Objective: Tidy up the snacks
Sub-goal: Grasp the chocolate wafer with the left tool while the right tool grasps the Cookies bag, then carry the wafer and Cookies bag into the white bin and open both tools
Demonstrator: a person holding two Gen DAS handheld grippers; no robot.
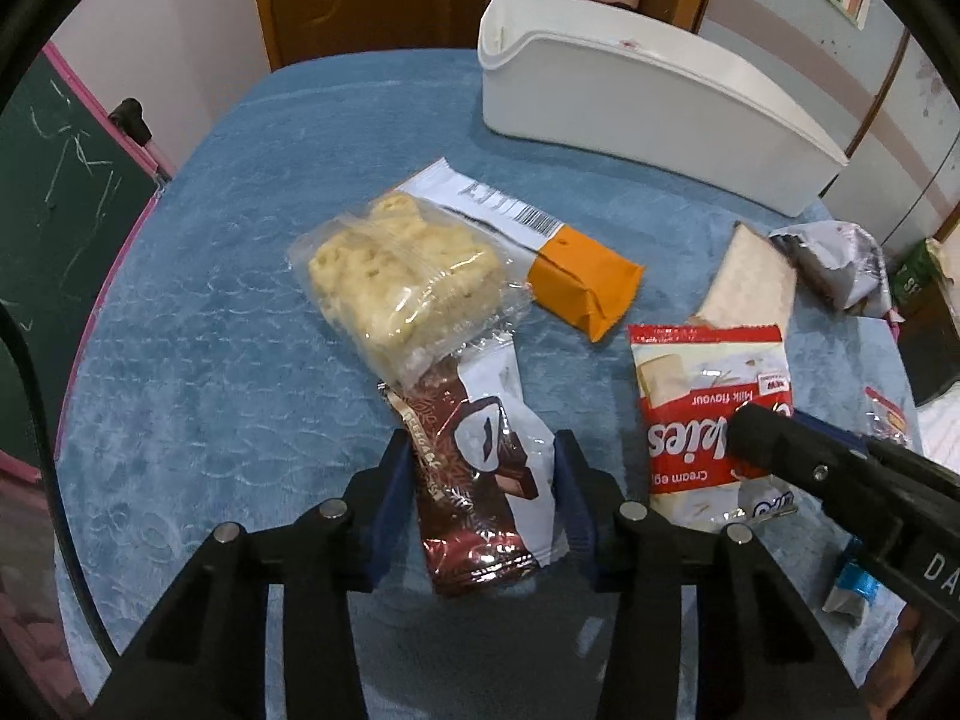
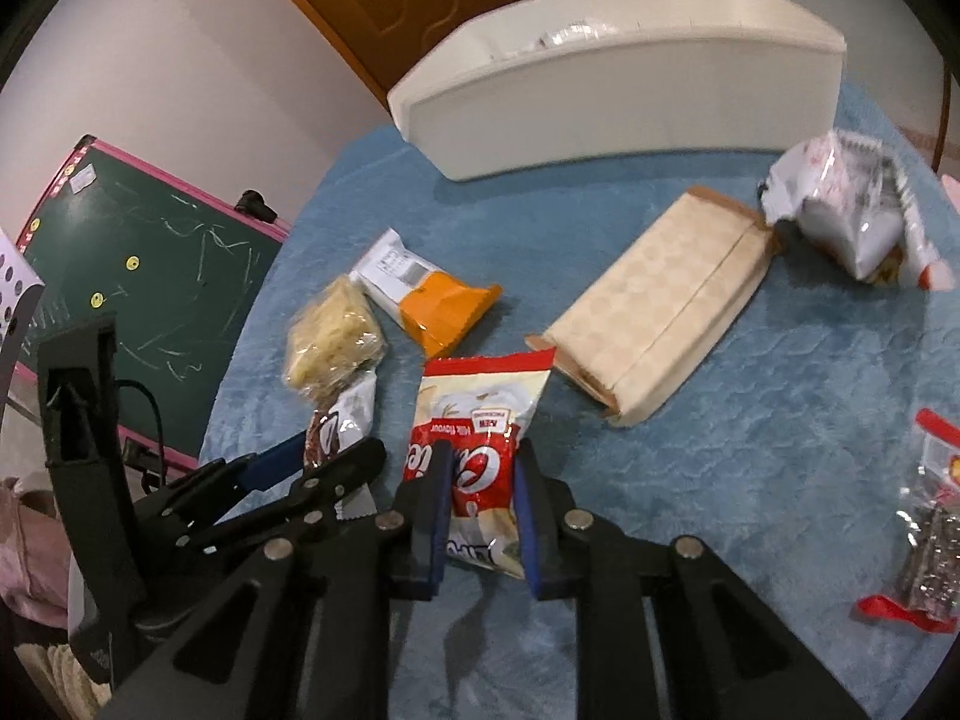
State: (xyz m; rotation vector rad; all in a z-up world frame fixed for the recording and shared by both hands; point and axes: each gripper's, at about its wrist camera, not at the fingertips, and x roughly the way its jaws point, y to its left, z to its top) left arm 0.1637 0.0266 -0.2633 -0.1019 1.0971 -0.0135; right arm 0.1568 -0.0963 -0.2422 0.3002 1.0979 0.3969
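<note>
My left gripper (image 1: 483, 468) has its jaws on both sides of a brown-and-white chocolate snack packet (image 1: 480, 468) lying on the blue cloth; the pads touch its edges. My right gripper (image 2: 480, 492) is closed on a red-and-white cream cookie packet (image 2: 474, 450), which also shows in the left wrist view (image 1: 702, 408). A white plastic bin (image 1: 630, 96) stands at the back of the table and shows in the right wrist view (image 2: 600, 78). A clear bag of pale puffed snack (image 1: 396, 276) and an orange-and-white packet (image 1: 576, 276) lie in the middle.
A beige flat packet (image 2: 660, 312) and a crumpled silver-white bag (image 2: 840, 210) lie to the right. A red-edged clear packet (image 2: 930, 528) lies at the far right. A green chalkboard (image 2: 150, 264) stands left of the blue-covered table (image 1: 240, 300).
</note>
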